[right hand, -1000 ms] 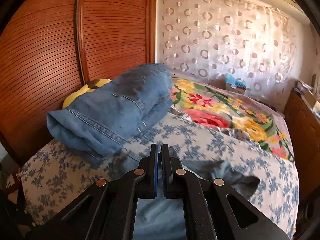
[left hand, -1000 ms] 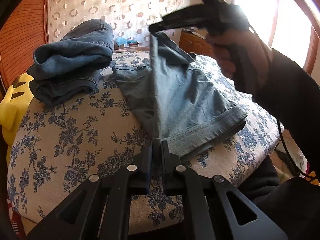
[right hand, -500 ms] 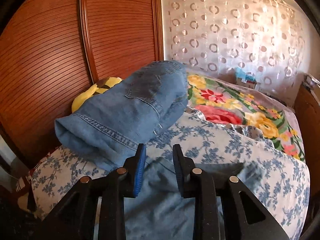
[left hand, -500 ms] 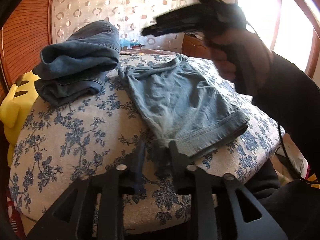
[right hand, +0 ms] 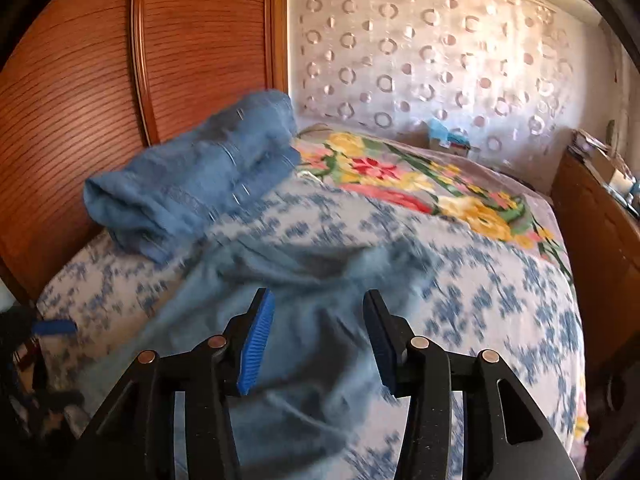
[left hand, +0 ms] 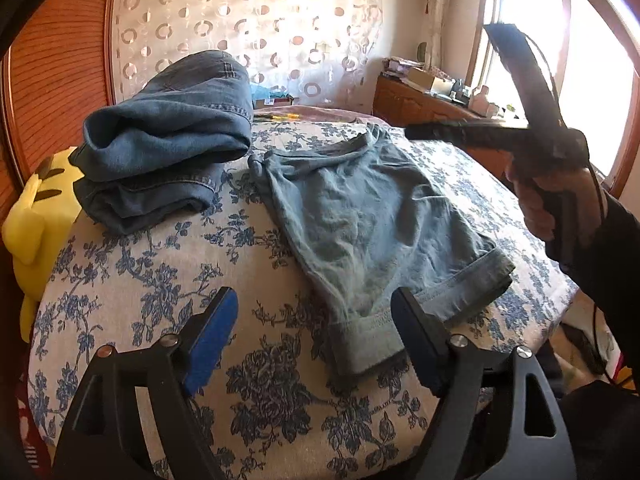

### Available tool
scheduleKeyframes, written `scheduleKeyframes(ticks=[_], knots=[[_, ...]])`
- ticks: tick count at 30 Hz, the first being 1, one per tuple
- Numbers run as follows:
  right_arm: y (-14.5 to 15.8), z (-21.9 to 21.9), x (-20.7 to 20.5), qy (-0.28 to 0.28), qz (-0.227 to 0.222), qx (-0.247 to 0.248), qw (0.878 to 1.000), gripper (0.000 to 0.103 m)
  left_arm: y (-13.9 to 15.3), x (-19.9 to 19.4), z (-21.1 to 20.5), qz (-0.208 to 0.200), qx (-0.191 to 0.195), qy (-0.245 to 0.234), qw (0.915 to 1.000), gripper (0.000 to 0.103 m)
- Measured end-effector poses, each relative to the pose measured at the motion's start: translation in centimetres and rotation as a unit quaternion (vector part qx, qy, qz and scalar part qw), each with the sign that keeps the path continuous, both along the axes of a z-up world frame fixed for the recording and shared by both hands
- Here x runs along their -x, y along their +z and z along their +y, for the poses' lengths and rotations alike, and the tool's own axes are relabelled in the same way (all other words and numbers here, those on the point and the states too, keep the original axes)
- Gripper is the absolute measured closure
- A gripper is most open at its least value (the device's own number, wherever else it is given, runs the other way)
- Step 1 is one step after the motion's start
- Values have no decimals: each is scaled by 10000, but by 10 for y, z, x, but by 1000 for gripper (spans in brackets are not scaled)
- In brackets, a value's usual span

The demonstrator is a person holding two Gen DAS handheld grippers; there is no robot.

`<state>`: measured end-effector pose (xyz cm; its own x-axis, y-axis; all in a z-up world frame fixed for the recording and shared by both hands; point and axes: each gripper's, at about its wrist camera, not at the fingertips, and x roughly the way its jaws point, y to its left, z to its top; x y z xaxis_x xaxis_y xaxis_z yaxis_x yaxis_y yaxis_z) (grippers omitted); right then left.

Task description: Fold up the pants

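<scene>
Light grey-blue denim shorts (left hand: 368, 220) lie folded lengthwise on the blue-flowered bedspread (left hand: 168, 280), waistband far, cuffs near the front edge. My left gripper (left hand: 316, 316) is open and empty, just short of the near cuff (left hand: 364, 340). The right gripper (left hand: 452, 132), seen in the left wrist view, is held by a hand above the bed's right side. In the right wrist view my right gripper (right hand: 316, 320) is open and empty above the blurred shorts (right hand: 312, 276).
A stack of folded darker jeans (left hand: 168, 148) sits at the bed's far left, also in the right wrist view (right hand: 192, 184). A yellow plush (left hand: 32, 216) lies by the wooden wardrobe (right hand: 120, 80). A colourful floral blanket (right hand: 420, 180) lies beyond. A wooden dresser (left hand: 424, 100) stands at the right.
Both grippers were shut on the shorts, holding them stretched and lifted. Both have opened, let go and drawn back; the shorts now lie flat on the bed.
</scene>
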<state>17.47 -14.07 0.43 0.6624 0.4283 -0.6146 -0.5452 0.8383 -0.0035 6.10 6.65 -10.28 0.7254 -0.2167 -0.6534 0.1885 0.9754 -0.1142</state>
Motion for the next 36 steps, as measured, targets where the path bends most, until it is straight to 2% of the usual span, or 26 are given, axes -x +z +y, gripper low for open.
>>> scheduleKeyframes(ticks=[6,12,22,30,31,33,34,36], knots=[[-14,-11,-20,-330,283,13,9991,54,2,-6,-9,-144,-162,38,9998,24],[-28,-12,-42,-521,741,-150,9958,54,6,-9,-8,-203,-149,43,9997,24],[-40,-8,-84,-729,999,-457,9913,54,10,-29,-9,-264,-259,98,9993,24],[-47,1,-113,-788,1093,-481,9897,54,10,-47,-11,-271,-320,75,9991,24],[-48,0,-115,-802,1094,-502,9895,58,10,-50,-12,-271,-331,69,9991,24],[-48,0,-118,-762,1145,-561,9889,72,11,-57,-13,-271,-358,70,9990,24],[-48,0,-118,-719,1177,-576,9888,89,11,-60,-13,-268,-377,71,9989,24],[-44,-1,-114,-653,1030,-439,9916,94,13,-67,-13,-265,-406,54,9988,24]])
